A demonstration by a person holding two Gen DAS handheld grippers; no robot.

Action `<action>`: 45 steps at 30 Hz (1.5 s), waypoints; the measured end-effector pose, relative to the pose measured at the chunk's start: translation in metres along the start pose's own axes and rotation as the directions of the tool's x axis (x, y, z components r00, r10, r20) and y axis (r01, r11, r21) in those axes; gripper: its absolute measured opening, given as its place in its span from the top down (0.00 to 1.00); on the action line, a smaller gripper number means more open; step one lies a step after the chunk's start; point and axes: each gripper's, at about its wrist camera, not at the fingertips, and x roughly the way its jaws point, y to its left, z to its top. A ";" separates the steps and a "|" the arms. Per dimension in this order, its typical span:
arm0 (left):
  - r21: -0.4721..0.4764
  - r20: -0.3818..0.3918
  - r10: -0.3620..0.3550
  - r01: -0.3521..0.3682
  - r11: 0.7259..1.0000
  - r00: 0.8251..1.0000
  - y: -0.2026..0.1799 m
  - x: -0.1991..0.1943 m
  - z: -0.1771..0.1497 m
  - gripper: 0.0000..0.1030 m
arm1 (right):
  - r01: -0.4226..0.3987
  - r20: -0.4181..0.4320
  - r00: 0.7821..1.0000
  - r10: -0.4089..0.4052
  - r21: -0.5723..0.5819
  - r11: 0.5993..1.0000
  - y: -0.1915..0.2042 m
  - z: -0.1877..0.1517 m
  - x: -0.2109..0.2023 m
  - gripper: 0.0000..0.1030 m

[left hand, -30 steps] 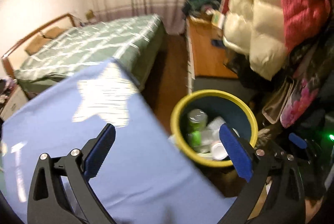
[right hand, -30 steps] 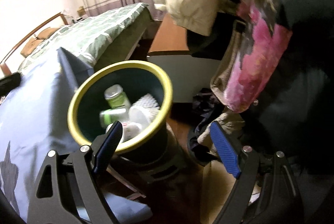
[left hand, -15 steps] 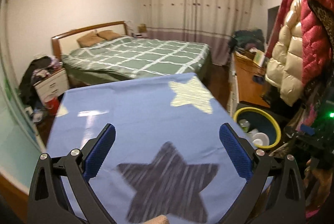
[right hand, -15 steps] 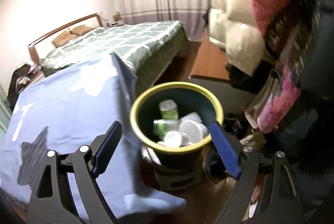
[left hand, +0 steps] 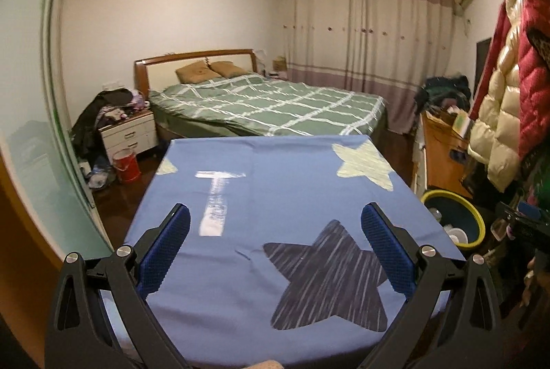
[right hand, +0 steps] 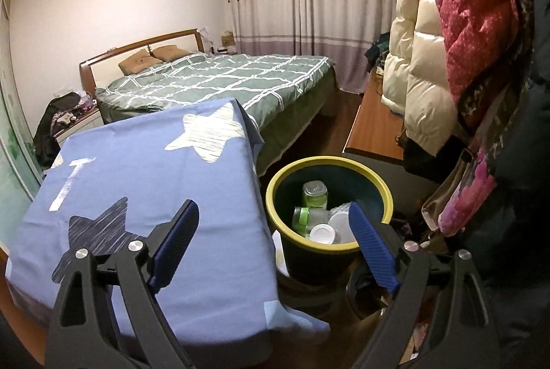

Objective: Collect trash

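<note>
From my right wrist camera, the trash bin [right hand: 329, 195] stood upright on the floor at about four o'clock from the blue star-print cloth, just beside its hanging edge. It was dark with a yellow rim. Inside I saw a green-labelled bottle [right hand: 314, 193] at twelve o'clock, a clear jar with a green lid [right hand: 306, 218] below it, and white lidded cups [right hand: 331, 229] toward five o'clock.

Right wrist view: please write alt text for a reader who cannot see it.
The open, empty right gripper hangs above a yellow-rimmed bin holding bottles and white cups, beside a table under a blue star-print cloth. Behind are a green checked bed, closed curtains and hanging puffer coats.
</note>
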 end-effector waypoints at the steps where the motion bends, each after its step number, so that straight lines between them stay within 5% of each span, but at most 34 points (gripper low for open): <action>1: -0.004 0.006 0.004 -0.004 1.000 1.000 0.003 -0.004 0.000 0.05 | -0.002 0.003 1.000 0.002 0.001 1.000 0.001 0.000 -0.002 0.18; 45: -0.002 -0.019 -0.001 0.001 1.000 1.000 -0.007 0.001 -0.002 0.05 | -0.022 0.009 1.000 0.022 -0.003 1.000 0.008 0.003 -0.010 0.18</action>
